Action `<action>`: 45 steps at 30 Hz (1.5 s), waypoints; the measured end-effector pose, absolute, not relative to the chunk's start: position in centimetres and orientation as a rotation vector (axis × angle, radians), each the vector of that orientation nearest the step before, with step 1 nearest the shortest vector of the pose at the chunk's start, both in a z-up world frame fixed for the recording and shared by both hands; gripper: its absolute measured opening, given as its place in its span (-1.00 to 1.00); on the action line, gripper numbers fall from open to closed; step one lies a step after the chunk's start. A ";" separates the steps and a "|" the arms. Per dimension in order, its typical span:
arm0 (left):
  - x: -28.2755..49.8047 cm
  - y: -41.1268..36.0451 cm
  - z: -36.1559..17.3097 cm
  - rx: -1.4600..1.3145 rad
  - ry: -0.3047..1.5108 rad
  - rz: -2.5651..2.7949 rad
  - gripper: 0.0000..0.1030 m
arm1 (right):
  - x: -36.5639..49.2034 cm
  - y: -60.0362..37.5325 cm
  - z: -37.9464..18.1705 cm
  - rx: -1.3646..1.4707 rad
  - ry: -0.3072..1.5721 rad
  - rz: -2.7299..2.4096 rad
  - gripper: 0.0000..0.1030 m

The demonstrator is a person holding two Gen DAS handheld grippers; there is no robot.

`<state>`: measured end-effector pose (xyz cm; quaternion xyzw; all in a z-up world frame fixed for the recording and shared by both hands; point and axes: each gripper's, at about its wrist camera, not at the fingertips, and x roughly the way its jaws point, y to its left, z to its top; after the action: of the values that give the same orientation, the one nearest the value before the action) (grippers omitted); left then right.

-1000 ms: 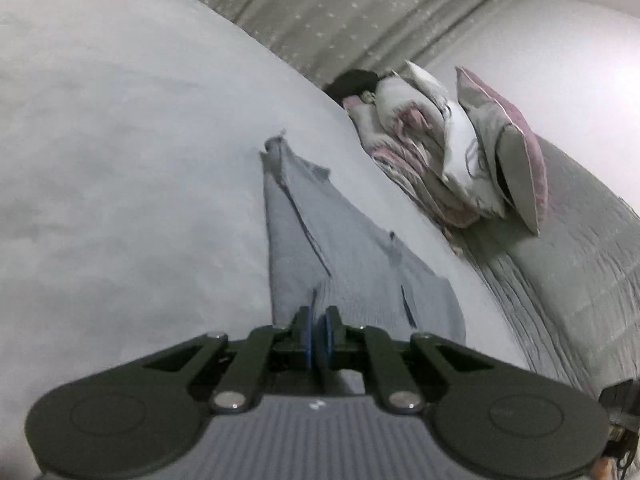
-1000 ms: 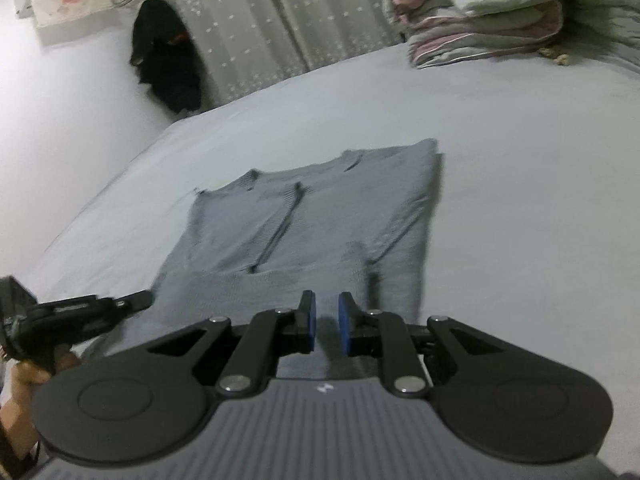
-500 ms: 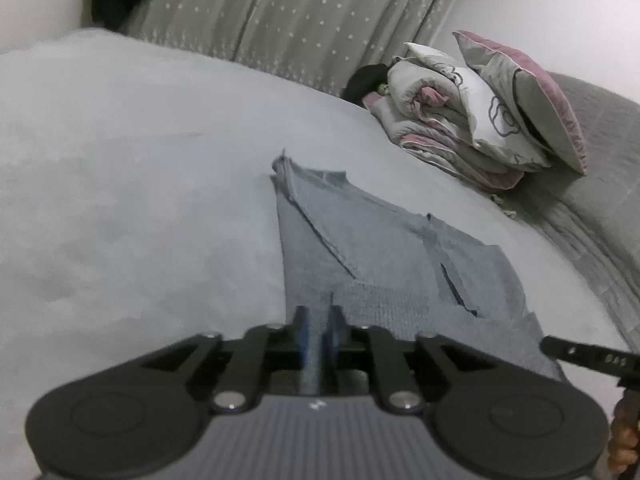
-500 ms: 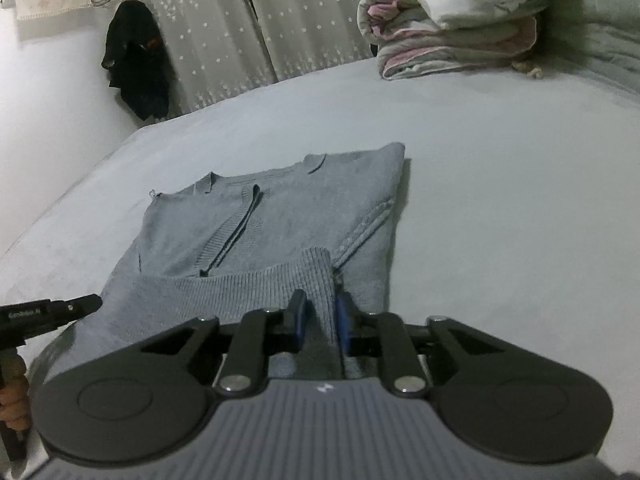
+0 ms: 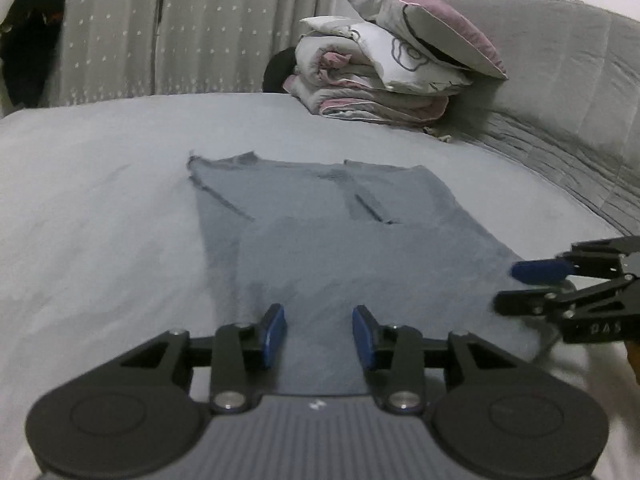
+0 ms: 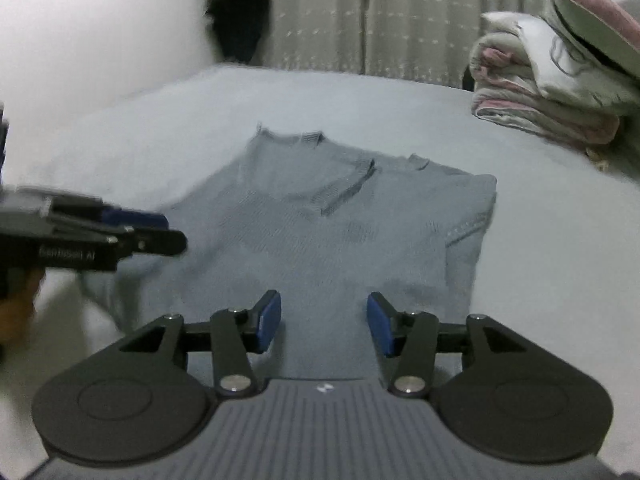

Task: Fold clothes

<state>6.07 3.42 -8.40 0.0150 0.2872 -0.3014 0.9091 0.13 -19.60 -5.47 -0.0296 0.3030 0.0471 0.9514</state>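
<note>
Grey sweater [image 5: 340, 248] folded flat on the bed [image 5: 100, 208], left tongs [image 5: 319, 334] and right tongs [image 6: 324, 322] both opening (nothing gripped)

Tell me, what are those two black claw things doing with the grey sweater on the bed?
A person is folding a grey sweater on the bed, holding a gripper in each hand. The sweater lies flat with its sleeves folded in and its near end folded up over the middle. The left gripper and the right gripper are both opening, and nothing is pinched between their pads. A pile of folded bedding sits at the far end.
</note>
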 end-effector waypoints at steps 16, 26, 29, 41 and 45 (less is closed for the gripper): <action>7.9 10.4 -7.9 -0.344 0.959 -0.715 0.06 | -4.5 -30.3 -4.2 0.553 0.739 0.104 0.13; 10.3 12.0 -12.4 -0.685 1.146 -0.806 0.06 | -4.3 -32.9 -6.9 0.899 0.848 0.134 0.14; 10.6 11.2 -12.7 -0.688 1.130 -0.825 0.06 | -4.0 -32.9 -7.4 0.950 0.822 0.155 0.13; 11.9 9.3 -13.1 -0.666 1.073 -0.871 -0.14 | -3.2 -32.2 -7.6 0.962 0.761 0.201 0.12; 12.3 9.4 -13.6 -0.688 1.071 -0.870 -0.29 | -2.8 -32.0 -7.7 0.945 0.760 0.202 0.10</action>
<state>12.28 9.36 -13.59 -0.3107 0.4842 -0.3932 0.7172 -2.84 -31.99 -7.67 0.4434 0.3564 0.0947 0.8169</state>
